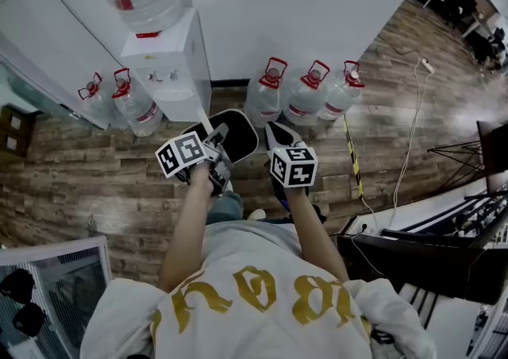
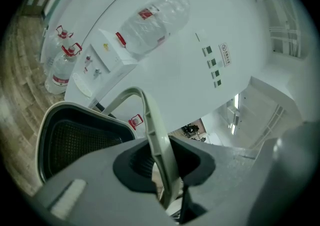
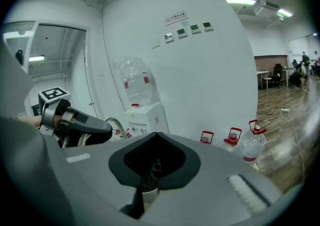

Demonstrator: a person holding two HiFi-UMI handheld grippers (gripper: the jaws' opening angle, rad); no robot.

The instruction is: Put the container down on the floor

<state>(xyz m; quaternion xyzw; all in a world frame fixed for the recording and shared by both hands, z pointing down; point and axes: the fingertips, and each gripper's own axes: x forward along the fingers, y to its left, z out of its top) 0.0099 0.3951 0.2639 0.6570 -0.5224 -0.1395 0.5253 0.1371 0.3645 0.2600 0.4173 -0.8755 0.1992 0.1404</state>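
The container (image 1: 238,131) is a black mesh basket with a pale rim and a pale hoop handle. It hangs above the wood floor (image 1: 95,183), in front of the water dispenser (image 1: 171,63). My left gripper (image 1: 216,144) is shut on the handle. In the left gripper view the handle (image 2: 150,120) runs between the jaws of the left gripper (image 2: 162,170), with the basket (image 2: 75,140) to the left. My right gripper (image 1: 278,135) sits just right of the basket, jaws shut. In its own view the right gripper (image 3: 150,170) has its pads together, and the left gripper (image 3: 75,122) shows at left.
Three water bottles (image 1: 305,95) with red caps stand along the wall right of the dispenser, and two more bottles (image 1: 131,103) stand to its left. A cable (image 1: 413,135) runs across the floor at right. Dark equipment (image 1: 421,262) stands at the lower right.
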